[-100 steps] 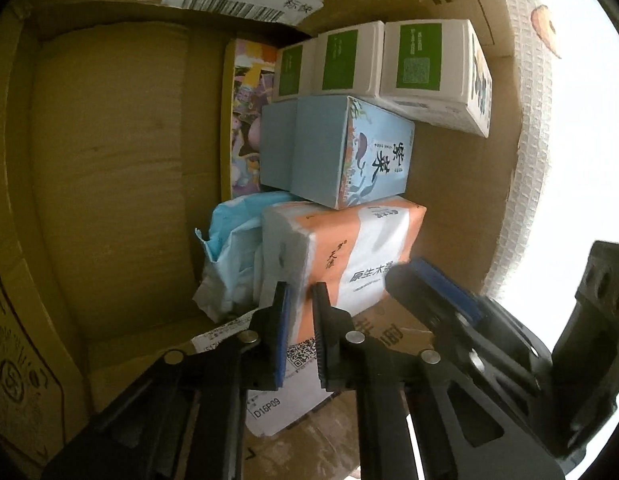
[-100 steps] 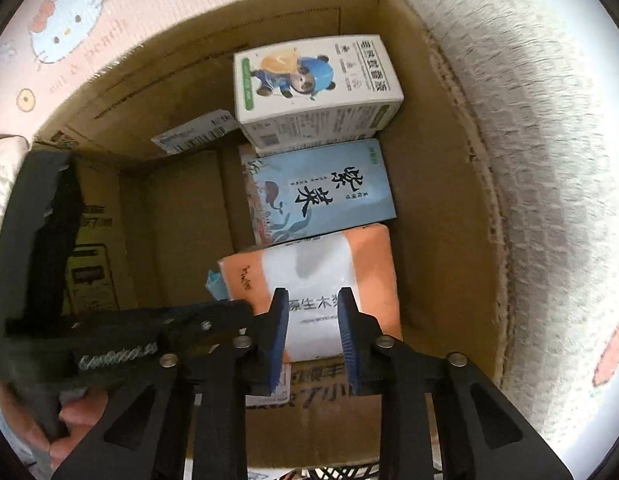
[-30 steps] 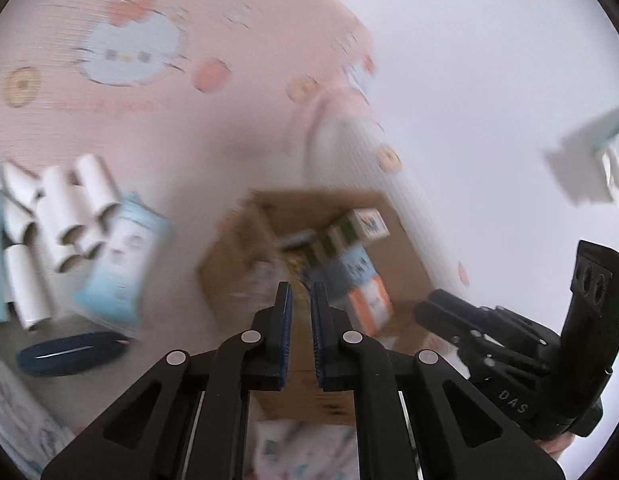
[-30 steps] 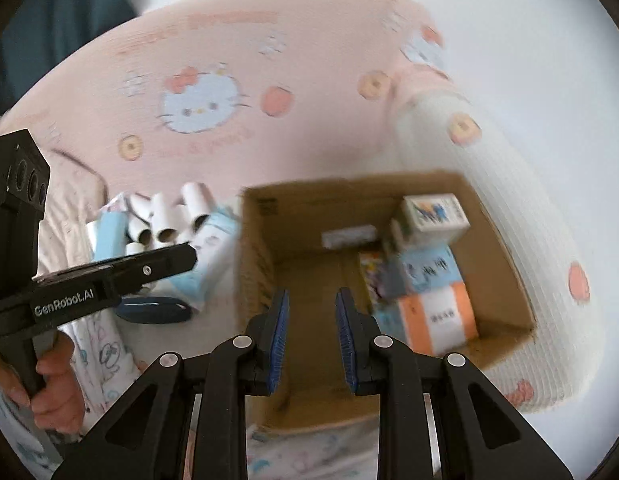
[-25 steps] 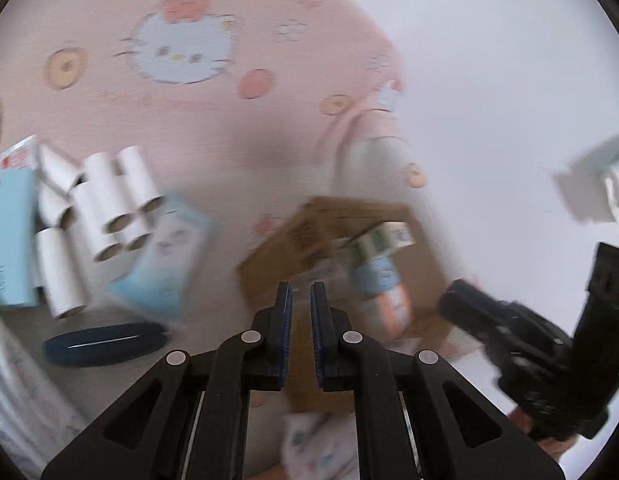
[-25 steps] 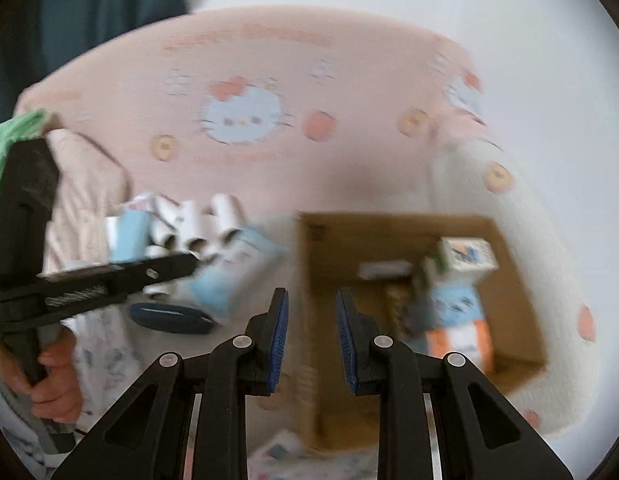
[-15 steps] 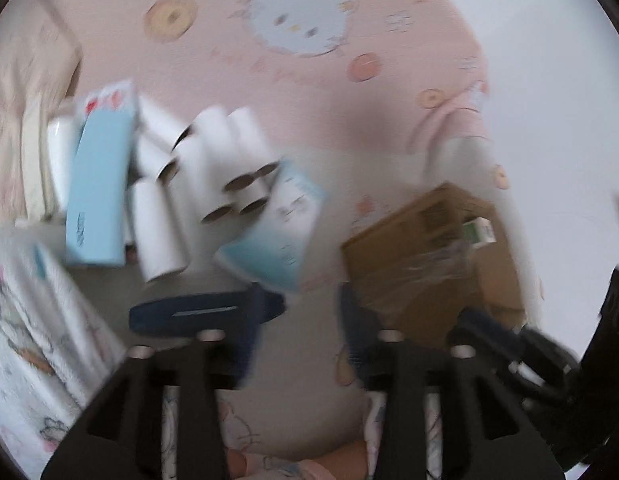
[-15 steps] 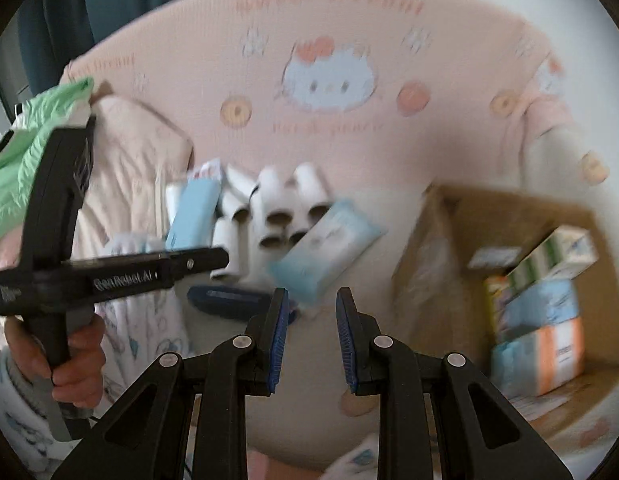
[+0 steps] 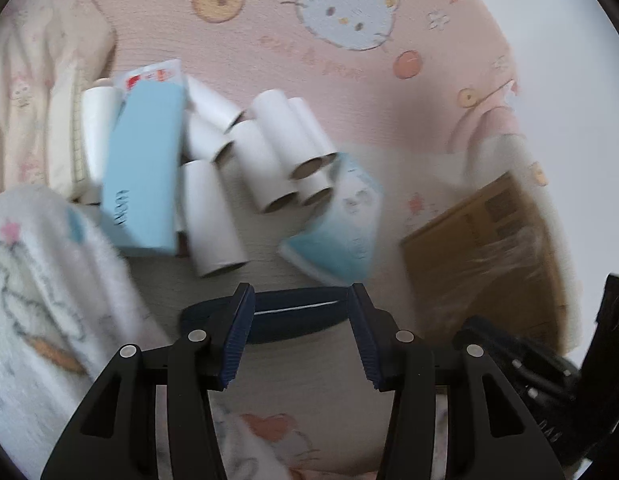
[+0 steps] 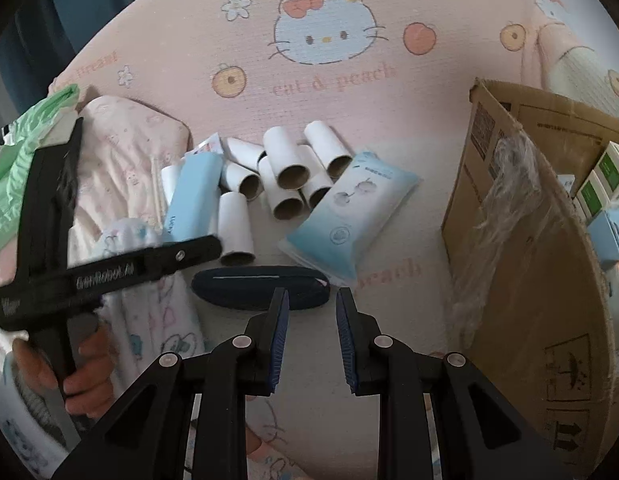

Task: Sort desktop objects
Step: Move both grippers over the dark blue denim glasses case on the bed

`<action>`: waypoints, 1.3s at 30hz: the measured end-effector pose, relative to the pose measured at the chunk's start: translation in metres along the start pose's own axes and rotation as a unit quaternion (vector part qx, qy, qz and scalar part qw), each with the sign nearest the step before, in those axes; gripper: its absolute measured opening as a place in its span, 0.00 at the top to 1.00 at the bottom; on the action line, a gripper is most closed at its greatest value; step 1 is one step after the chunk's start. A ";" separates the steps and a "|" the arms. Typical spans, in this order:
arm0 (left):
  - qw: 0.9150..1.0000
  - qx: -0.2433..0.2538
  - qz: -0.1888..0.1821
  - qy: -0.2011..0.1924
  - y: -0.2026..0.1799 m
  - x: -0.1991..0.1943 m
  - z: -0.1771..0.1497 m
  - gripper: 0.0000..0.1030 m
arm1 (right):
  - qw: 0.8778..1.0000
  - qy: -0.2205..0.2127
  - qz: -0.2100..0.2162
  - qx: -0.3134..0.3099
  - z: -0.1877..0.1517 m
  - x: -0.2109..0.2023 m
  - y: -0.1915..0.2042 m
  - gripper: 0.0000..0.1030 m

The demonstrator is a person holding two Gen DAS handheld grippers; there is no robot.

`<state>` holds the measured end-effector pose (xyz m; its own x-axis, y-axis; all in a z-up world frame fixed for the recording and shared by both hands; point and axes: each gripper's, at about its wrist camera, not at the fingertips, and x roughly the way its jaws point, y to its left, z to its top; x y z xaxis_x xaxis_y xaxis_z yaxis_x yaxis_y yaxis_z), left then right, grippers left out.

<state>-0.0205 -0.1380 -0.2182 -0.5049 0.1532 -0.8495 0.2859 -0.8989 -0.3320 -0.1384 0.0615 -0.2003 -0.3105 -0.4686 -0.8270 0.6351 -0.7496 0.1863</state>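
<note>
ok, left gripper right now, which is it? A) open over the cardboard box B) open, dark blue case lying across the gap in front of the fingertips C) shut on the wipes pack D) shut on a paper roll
B: the left gripper stands wide open, holding nothing, and the dark blue case lies crosswise on the mat just beyond its fingertips, with the paper rolls and wipes pack farther off.

— What's different since your tongs were down in the cardboard box [image 10: 521, 264]?

— You've pulled both out of it. Your left tongs [image 9: 300, 334], nearly closed before, now gape wide around the dark blue case [image 9: 293, 314].

— And the right?

— Your right tongs [image 10: 309, 334] opened a little; the box has slid to three o'clock, the paper tubes [image 10: 287, 178] at twelve.
</note>
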 end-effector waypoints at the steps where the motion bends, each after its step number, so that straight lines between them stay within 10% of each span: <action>1: 1.000 0.000 0.002 0.009 0.002 0.003 -0.001 0.49 | 1.000 0.007 -0.001 0.003 -0.001 0.005 -0.001 0.80; 10: 0.993 0.027 0.099 0.056 -0.009 0.024 0.006 0.49 | 0.999 0.046 0.001 0.024 -0.003 0.051 -0.007 0.79; 23: 0.985 -0.089 0.093 0.117 0.019 0.024 0.028 0.49 | 0.997 0.063 0.012 0.042 0.008 0.086 -0.015 0.79; 39: 0.986 -0.045 0.120 0.106 -0.003 0.039 0.022 0.49 | 0.992 0.092 0.051 0.068 0.014 0.103 -0.020 0.79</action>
<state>-0.0593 -0.1384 -0.2409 -0.2349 0.0312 -0.9715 0.4521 -0.8813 -0.1377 -0.1932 0.0218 -0.2819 -0.1082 -0.4613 -0.8806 0.5512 -0.7650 0.3330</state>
